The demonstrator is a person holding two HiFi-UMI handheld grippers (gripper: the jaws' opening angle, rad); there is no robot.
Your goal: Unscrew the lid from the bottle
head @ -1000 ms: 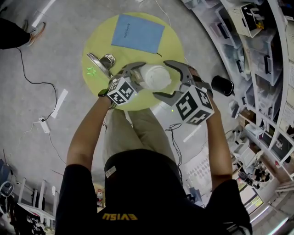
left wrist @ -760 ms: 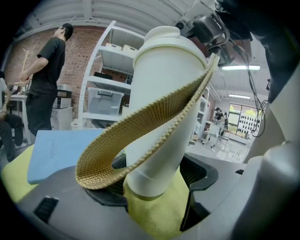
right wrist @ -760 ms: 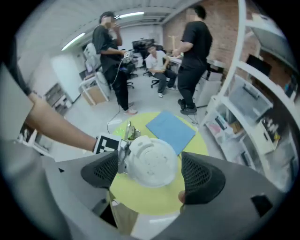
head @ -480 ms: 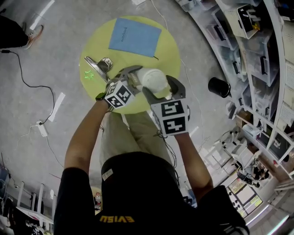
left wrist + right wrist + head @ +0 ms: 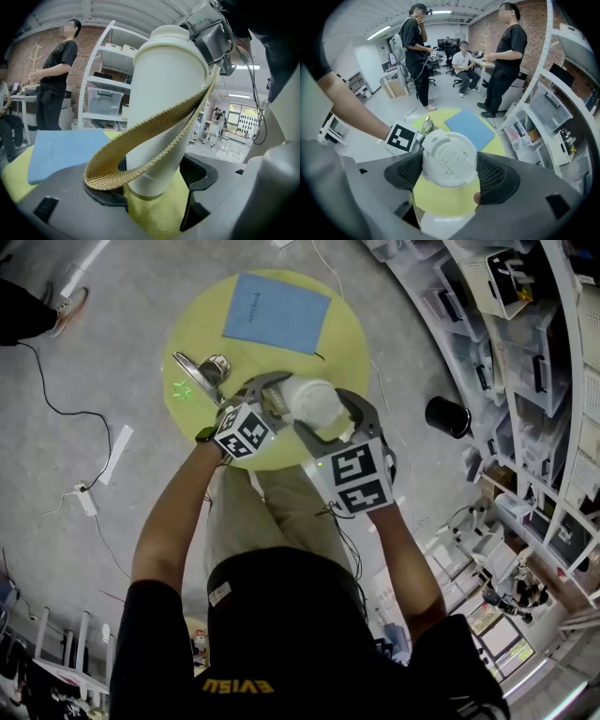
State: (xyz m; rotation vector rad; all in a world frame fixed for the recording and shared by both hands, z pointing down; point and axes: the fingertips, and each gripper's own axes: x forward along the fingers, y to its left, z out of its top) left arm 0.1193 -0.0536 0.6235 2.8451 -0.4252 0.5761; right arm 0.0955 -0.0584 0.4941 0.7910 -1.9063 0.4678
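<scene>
Nearest in the head view, low in the frame, is the person's black T-shirt (image 5: 281, 615). It carries yellow lettering (image 5: 239, 685) that reads "EVISU", seen upside down.

Above it, both forearms reach to mid-frame, where the marker cubes show only black-and-white squares, no words. The left gripper (image 5: 154, 185) is clamped low on the white bottle (image 5: 164, 93) near its base, and holds it tilted in the air over the table. A tan woven strap (image 5: 140, 145) loops across the bottle's front.

The right gripper (image 5: 450, 177) comes down from above. Its jaws have just been closing, and both ribbed pads now sit against opposite sides of the round white lid (image 5: 449, 157), which is still on the bottle.

Beyond, at upper centre of the head view, is the round yellow table (image 5: 202, 320). On it lie a blue sheet (image 5: 277, 313), whose small print is too fine to read, a green star (image 5: 182, 390) and a shiny metal object (image 5: 208, 369). Shelving with bins (image 5: 525, 381) fills the right edge.

As I judge it, the lid's smooth rim could slip under the pads when twisted. The low hold near the base could also let the whole bottle turn with the lid, or tip out. The loose strap might snag a jaw.
</scene>
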